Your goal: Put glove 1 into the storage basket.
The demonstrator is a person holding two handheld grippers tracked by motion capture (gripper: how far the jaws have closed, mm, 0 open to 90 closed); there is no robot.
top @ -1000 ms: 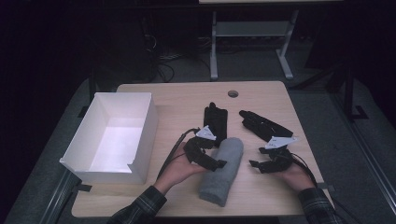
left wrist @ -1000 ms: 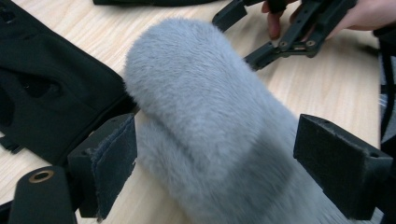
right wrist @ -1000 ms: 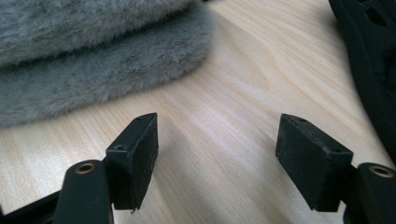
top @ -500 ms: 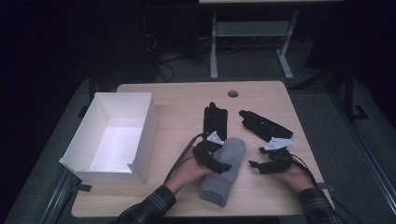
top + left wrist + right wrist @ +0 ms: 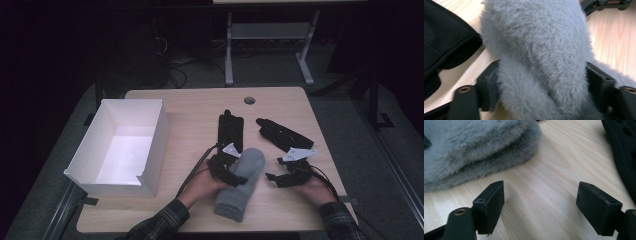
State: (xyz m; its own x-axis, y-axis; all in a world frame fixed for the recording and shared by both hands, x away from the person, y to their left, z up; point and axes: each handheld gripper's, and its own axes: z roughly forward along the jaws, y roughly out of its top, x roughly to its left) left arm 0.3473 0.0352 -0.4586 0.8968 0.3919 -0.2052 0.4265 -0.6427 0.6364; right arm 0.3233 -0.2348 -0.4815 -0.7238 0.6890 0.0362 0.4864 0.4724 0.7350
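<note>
A grey fuzzy sock (image 5: 241, 186) lies lengthwise on the wooden table (image 5: 195, 115) near the front edge. My left gripper (image 5: 234, 171) is at the sock's left flank. In the left gripper view its jaws have just been closing, and the pads (image 5: 487, 92) now press into the grey pile (image 5: 539, 50) bunched between them. My right gripper (image 5: 274, 179) rests low on the table to the right of the sock, apart from it. Its jaws (image 5: 541, 205) have just been opening, with bare wood between them and the sock's edge (image 5: 474, 152) ahead on the left.
Two black gloves lie behind the sock, one (image 5: 230, 127) straight and one (image 5: 280, 134) slanted to the right. An open white box (image 5: 156, 140) stands at the table's left. A cable hole (image 5: 249, 100) sits near the far edge. Desk legs and cables stand on the dark floor beyond.
My left hand has come down and in against the sock, and its jaws have closed on the fabric. The right hand has stayed where it was.
</note>
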